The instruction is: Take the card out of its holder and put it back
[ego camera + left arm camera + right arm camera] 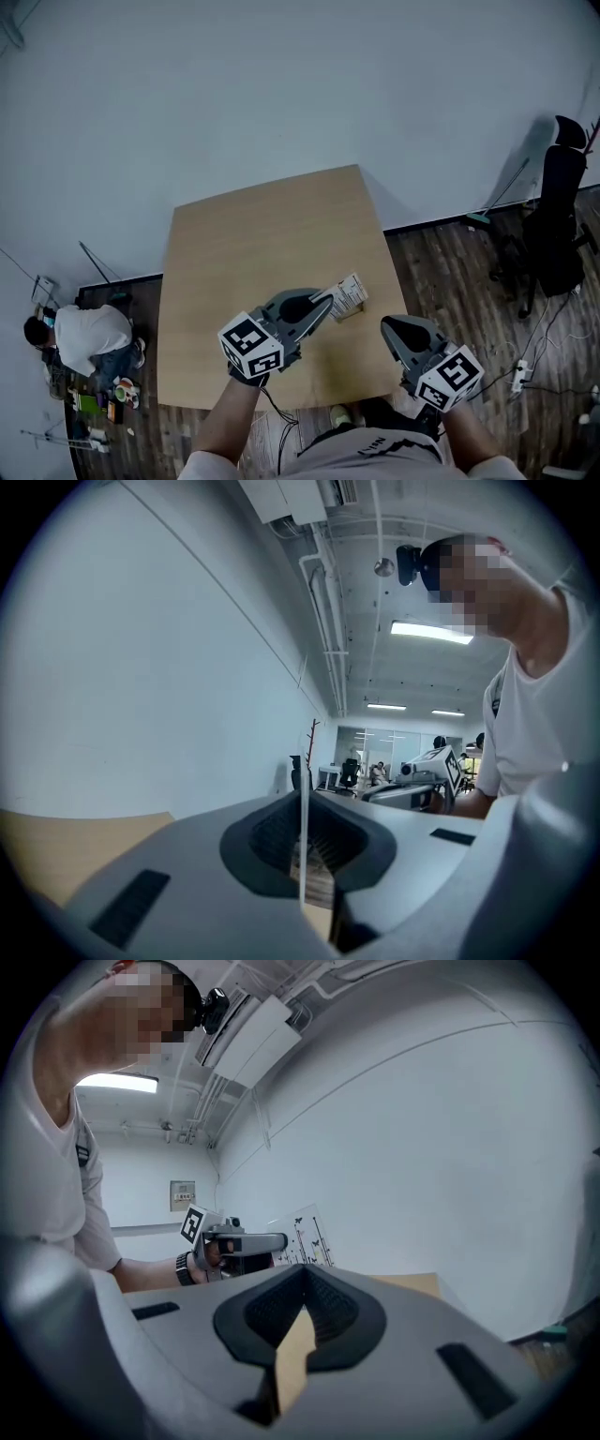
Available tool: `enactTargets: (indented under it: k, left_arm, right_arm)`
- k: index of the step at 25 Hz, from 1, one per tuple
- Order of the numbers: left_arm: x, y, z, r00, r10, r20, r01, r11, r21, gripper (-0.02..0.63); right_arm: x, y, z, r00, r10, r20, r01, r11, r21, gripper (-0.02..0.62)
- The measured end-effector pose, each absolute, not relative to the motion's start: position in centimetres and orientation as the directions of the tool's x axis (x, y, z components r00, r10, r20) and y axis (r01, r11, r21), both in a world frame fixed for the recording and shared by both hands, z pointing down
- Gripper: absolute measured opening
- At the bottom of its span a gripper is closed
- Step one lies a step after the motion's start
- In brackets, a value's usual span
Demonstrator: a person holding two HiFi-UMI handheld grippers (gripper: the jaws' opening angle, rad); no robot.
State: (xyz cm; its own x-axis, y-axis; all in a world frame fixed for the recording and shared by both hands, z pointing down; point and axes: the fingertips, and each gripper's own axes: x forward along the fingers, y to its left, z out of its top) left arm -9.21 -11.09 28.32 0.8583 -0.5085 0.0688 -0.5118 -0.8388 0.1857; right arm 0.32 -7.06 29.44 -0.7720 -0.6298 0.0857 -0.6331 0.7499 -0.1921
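**Desk:** What have you got, starting at the left edge?

**Operator:** In my head view a person in a white shirt [89, 333] crouches on the dark plank floor [450, 272] at lower left, beside some small coloured items I can't identify. In the middle of the frame is the light wooden square table [253, 253].

**Desk:** And your left tool?

**Operator:** My left gripper [328, 302] sits over the table's lower centre. Its own view shows the jaws clenched on the white printed card [351, 293], which appears there edge-on as a thin pale line between the pads.

**Desk:** Can you read the card?

**Operator:** No. From the right gripper view I see black lines and small dark marks on its face, but they are too small to read. The black-and-white square markers on both gripper cubes are plain enough.

**Desk:** The holder?

**Operator:** The small tan wooden holder [348, 316] stands on the table directly under the card. I can't tell whether the card's lower edge is in the slot.

**Desk:** Right side?

**Operator:** My right gripper [385, 323] is right of the holder, near the table's lower right corner. Its jaw tips are pressed together with nothing between them. A black office chair [560, 220] stands at the far right.
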Motion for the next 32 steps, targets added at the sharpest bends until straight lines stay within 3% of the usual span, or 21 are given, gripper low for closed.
enactTargets:
  k: [14,32]
  left_arm:
    - [-9.2,-7.9,25.6,0.867,-0.495,0.065,-0.499,-0.855,0.141,0.026]
    - [-6.2,-12.1,30.6,0.871,-0.485,0.074,-0.491,-0.862,0.128,0.026]
  right_arm:
    - [-0.2,-5.1,26.2,-0.776,-0.630,0.030,-0.627,0.765,-0.146,0.014]
    - [0.3,-8.4,27.2,-0.780,-0.625,0.020,-0.620,0.770,-0.150,0.014]
